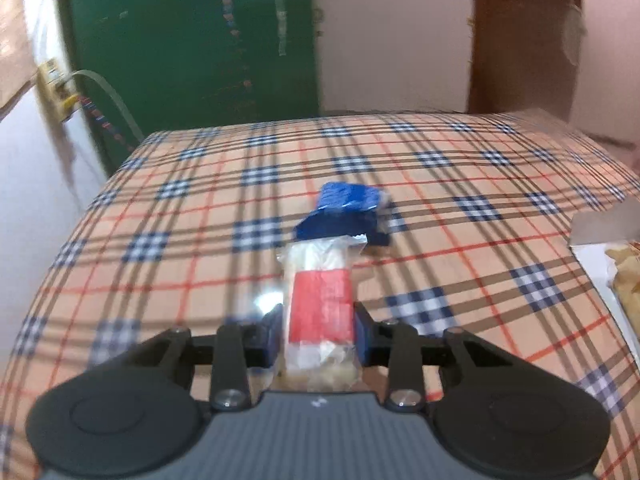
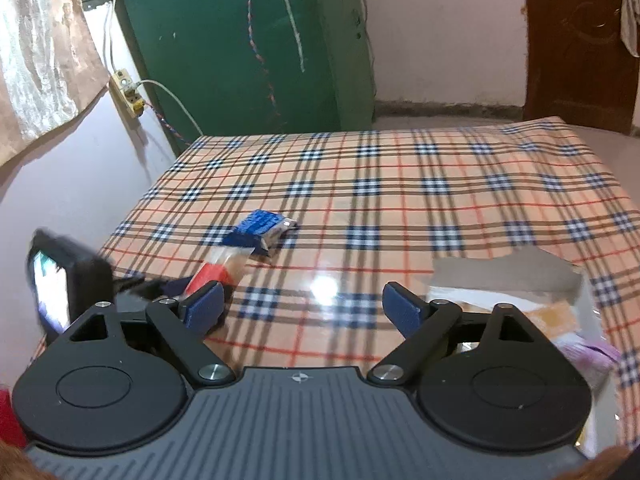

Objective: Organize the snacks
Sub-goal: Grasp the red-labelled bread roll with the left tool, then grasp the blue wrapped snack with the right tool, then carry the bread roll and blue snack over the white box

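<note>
My left gripper [image 1: 318, 326] is shut on a clear snack packet with a red label [image 1: 320, 300] and holds it just above the plaid cloth. A blue snack packet [image 1: 346, 214] lies on the cloth just beyond it. In the right wrist view the red-label packet [image 2: 218, 266] shows at the left, held by the other gripper, and the blue packet [image 2: 260, 232] lies behind it. My right gripper [image 2: 302, 306] is open and empty over the cloth, left of a white cardboard box [image 2: 504, 276].
The plaid-covered table [image 2: 400, 184] fills both views. The white box [image 1: 600, 236] with snacks inside sits at the right edge. A green cabinet [image 2: 240, 40], a wall socket with cables [image 2: 126, 90] and a brown door [image 2: 580, 40] stand behind.
</note>
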The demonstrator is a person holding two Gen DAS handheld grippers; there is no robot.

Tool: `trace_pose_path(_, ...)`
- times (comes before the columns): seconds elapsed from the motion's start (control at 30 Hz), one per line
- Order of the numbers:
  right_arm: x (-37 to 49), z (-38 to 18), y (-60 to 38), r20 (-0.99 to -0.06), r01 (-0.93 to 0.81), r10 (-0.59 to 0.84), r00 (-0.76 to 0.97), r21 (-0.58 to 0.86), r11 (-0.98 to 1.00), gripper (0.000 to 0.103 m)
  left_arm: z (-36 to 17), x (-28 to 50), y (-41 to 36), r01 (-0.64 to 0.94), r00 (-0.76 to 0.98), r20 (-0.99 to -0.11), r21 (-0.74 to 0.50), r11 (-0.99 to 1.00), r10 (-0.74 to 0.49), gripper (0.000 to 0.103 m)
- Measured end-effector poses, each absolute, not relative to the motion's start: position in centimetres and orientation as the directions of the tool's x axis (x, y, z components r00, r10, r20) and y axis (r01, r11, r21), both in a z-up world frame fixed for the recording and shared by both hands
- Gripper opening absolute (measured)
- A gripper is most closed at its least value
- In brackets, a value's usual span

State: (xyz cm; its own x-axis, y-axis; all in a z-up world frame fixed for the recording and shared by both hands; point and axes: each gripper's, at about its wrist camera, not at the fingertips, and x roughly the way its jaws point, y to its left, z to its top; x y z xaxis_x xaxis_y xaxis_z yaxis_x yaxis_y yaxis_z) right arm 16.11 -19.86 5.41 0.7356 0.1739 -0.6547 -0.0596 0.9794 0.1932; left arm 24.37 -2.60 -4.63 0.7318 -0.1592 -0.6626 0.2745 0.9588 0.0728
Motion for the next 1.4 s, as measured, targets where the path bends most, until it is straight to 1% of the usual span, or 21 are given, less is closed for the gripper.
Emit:
trace_pose_path(0.13,19.7,4.4,-17.5,-0.680,-0.044,0.186,0.710,0.221,0.974,0.103,-4.1,22.8,0.3,0.172,0.737,-0.669,0.046,0.984,-0.098,0.034)
trace_pose_path(0.33,26.1,2.0,-13.3,-0.725,0.047,0.153,0.672,0.249,0.967,0.103,-3.5,21.9,4.3,0.047,0.745,-0.667,0.051,0.998,-0.001,0.033)
trace_pose_path(0.43,29.1,0.7,-11.5,-0.743,0.095,0.116,0.659,0.235,0.967,0.103,-3.5,22.6,5.8,-0.013,0.739,-0.674,0.006,1.000,0.013,0.033)
trace_pose_path(0.53,31.6,-0.8,-10.0,-0.757,0.138,0.061,0.651,0.196,0.971,0.103,-3.9,23.2,6.3,-0.037,0.726,-0.687,-0.018,0.999,0.014,0.033)
trace_pose_path(0.67,34.5,-2.7,-8.8,-0.779,0.191,0.004,0.627,0.159,0.969,0.103,-4.0,23.6,5.8,-0.035,0.730,-0.684,-0.014,0.999,0.016,0.033)
trace_pose_path(0.7,35.0,-3.2,-8.6,-0.784,0.202,-0.003,0.621,0.157,0.967,0.102,-4.1,23.7,5.8,-0.036,0.727,-0.686,-0.018,0.999,0.013,0.033)
trace_pose_path(0.77,36.0,-3.9,-8.2,-0.790,0.209,-0.001,0.613,0.161,0.964,0.095,-4.3,23.9,5.7,-0.037,0.727,-0.686,-0.013,0.999,0.018,0.033)
trace_pose_path(0.8,36.3,-4.2,-8.2,-0.792,0.201,0.001,0.611,0.156,0.967,0.093,-4.3,23.9,5.7,-0.038,0.728,-0.686,-0.011,0.999,0.020,0.033)
trace_pose_path(0.83,36.3,-4.3,-7.9,-0.787,0.192,-0.017,0.617,0.130,0.973,0.077,-4.3,24.0,5.8,-0.040,0.728,-0.685,-0.015,0.999,0.019,0.033)
trace_pose_path(0.87,36.2,-4.3,-7.7,-0.784,0.180,-0.026,0.620,0.109,0.978,0.058,-4.3,24.0,5.8,-0.043,0.728,-0.686,-0.017,0.999,0.019,0.033)
trace_pose_path(0.9,36.0,-4.3,-7.5,-0.784,0.167,-0.039,0.619,0.083,0.982,0.058,-4.3,24.0,5.8,-0.044,0.729,-0.685,-0.016,0.999,0.021,0.033)
trace_pose_path(1.03,33.4,-4.5,-7.9,-0.781,0.106,-0.017,0.624,0.064,0.992,0.056,-4.4,23.7,5.3,-0.038,0.732,-0.680,-0.002,0.999,0.026,0.033)
trace_pose_path(1.3,23.4,-4.3,-7.6,-0.800,-0.027,0.032,0.598,0.020,0.999,0.055,-4.1,20.8,3.8,-0.009,0.735,-0.678,0.028,1.000,0.026,0.033)
trace_pose_path(1.4,19.8,-3.7,-8.1,-0.785,-0.043,0.047,0.618,0.025,0.999,0.055,-3.5,18.7,3.0,-0.003,0.730,-0.683,0.005,1.000,0.006,0.033)
